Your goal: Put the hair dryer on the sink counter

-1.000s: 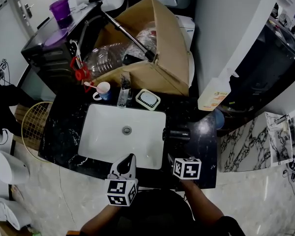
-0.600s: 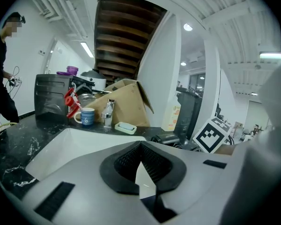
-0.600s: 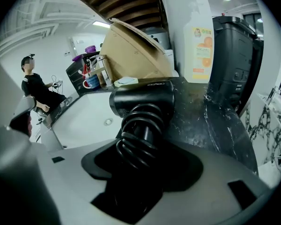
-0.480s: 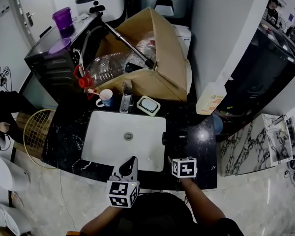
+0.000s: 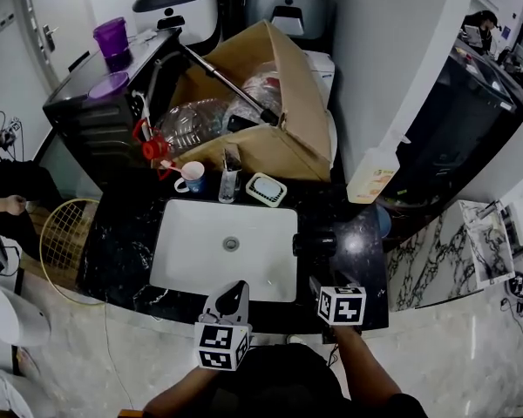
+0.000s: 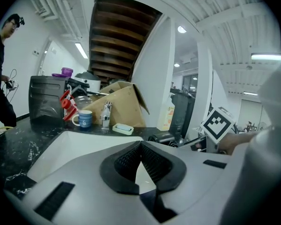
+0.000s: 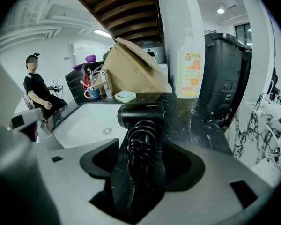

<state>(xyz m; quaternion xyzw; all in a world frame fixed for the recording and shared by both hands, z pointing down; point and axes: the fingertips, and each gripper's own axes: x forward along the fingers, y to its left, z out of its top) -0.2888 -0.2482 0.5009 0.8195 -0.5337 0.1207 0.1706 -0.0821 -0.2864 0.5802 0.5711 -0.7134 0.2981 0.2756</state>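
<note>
The black hair dryer [image 5: 314, 244] lies on the dark marble counter [image 5: 362, 242] just right of the white sink [image 5: 192, 233], its barrel lying crosswise. In the right gripper view the hair dryer [image 7: 141, 114] has its cord coiled round the handle, and the handle runs back between my jaws. My right gripper [image 5: 321, 277] is opening, and both pads stand clear of the handle, with gaps either side. My left gripper [image 5: 231, 293] hovers over the sink's front rim, shut and empty, its tips meeting [image 6: 140, 145].
A faucet [image 5: 229, 171], soap dish [image 5: 266, 190] and blue-and-white mug [image 5: 190, 178] line the sink's back edge. Behind them stands a big cardboard box [image 5: 270, 103]. A pump bottle [image 5: 372, 177] is at the right wall, a black appliance [image 5: 105, 111] at back left. A person's hand [image 5: 13, 204] shows at far left.
My right gripper has drawn back a little toward the counter's front edge while the hair dryer stays lying on the counter. The left gripper has barely moved.
</note>
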